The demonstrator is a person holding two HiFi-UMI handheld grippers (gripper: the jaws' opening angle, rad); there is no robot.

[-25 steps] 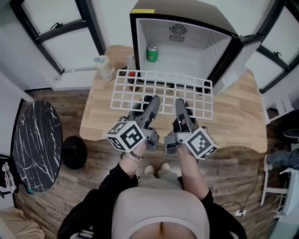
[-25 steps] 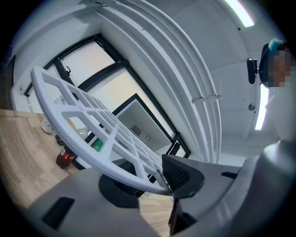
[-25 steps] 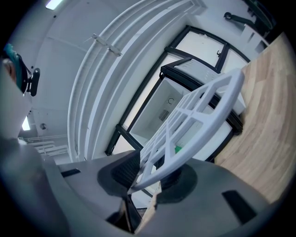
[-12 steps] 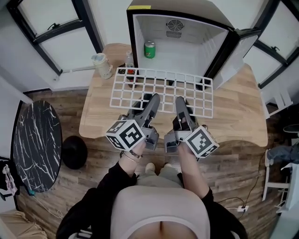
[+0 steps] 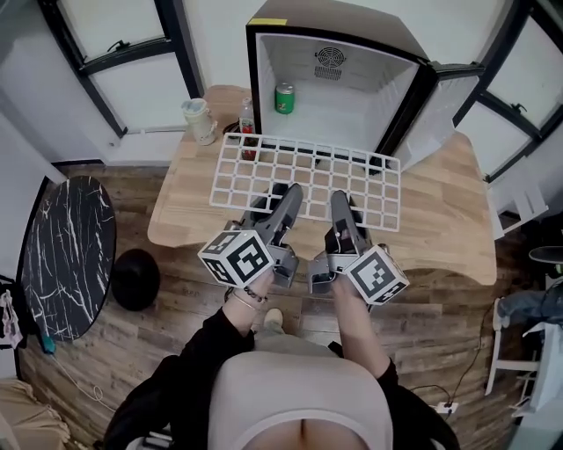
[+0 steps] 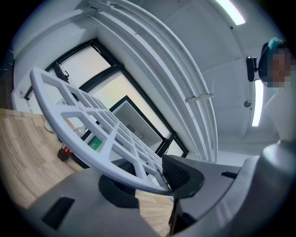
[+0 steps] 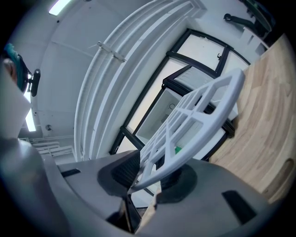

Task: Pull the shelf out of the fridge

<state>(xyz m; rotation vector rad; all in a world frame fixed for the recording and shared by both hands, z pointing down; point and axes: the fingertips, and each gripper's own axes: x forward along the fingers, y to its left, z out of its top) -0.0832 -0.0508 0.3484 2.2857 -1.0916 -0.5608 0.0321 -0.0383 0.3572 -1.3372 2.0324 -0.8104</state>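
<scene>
The pull itself looks as good as done: the white wire shelf (image 5: 304, 178) hangs in the air over the wooden table (image 5: 444, 220), near the open fridge (image 5: 352, 22), and its far edge seems to lie just at the mouth of the cabinet rather than inside it (from the head view alone I cannot swear that the last rung is clear). The left gripper (image 5: 288, 192) is clamped on the shelf's near rim, left of the middle, and the right gripper (image 5: 339, 199) is clamped on the same rim just to the right of it; each gripper view shows the white rim pinched between the pads, with the grid tilting up and away. What is left, as I judge it, is to draw the shelf fully clear and set it down somewhere. Inside the fridge a green can (image 5: 285, 98) stands at the far left on the floor of the cabinet, well apart from the shelf. On the table a small bottle with a red label (image 5: 247, 118) and a pale cup (image 5: 200, 120) stand by the shelf's far left corner, the bottle showing through the grid, so lowering the shelf flat there could knock them. The open fridge door (image 5: 444, 114) stands at the far right, near the shelf's right corner.
</scene>
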